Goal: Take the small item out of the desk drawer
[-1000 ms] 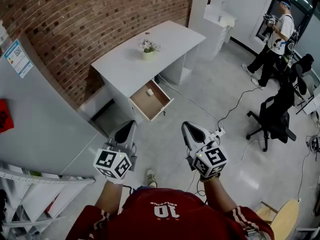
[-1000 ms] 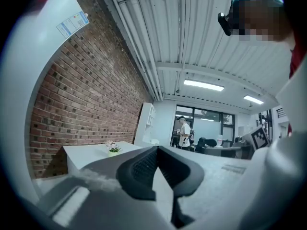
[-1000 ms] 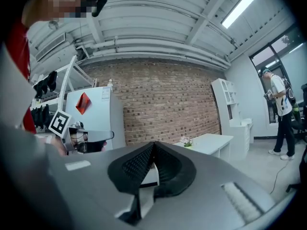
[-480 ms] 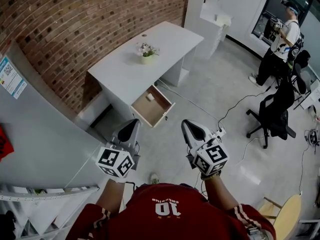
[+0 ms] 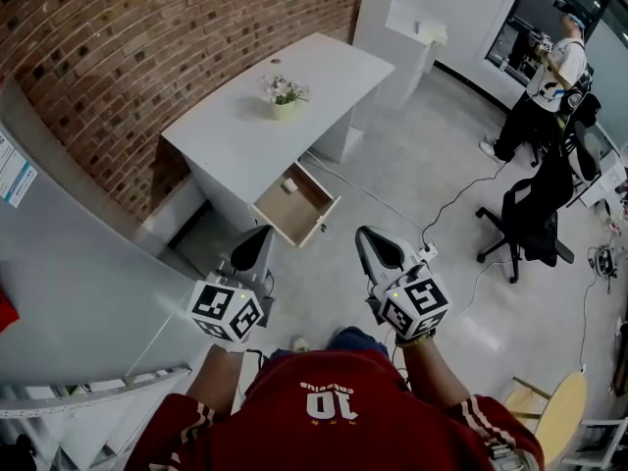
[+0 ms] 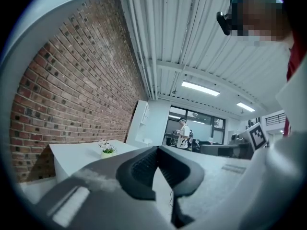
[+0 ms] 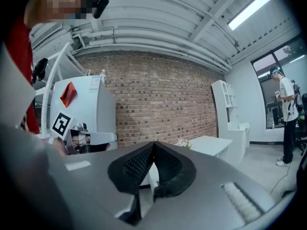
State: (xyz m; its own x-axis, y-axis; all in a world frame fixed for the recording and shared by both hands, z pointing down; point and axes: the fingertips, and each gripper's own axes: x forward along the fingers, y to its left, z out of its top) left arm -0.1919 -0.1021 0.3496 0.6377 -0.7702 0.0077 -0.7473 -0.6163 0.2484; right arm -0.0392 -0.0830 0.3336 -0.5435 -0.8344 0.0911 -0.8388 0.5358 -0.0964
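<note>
- My left gripper is held out level in front of me above the grey floor, its jaws closed tip to tip with nothing between them.
- My right gripper is held level beside it, a clear gap between the two, and its jaws are likewise pressed together and empty.
- The white desk stands ahead of me against the brick wall, well apart from both grippers.
- Its drawer is pulled out toward me from the desk's front, and I can see its brown bottom.
- The small item, a pale little block, lies inside the drawer toward the end nearest the desk; neither gripper touches it.
- A small potted plant with pale flowers stands on the desktop, on the side toward the wall.
- A white shelf unit stands past the desk's far end.
- To my right a black office chair stands on the floor, and a dark cable trails across the floor between it and the desk.
- Another person in a white top stands beyond the chair, well apart from me.
</note>
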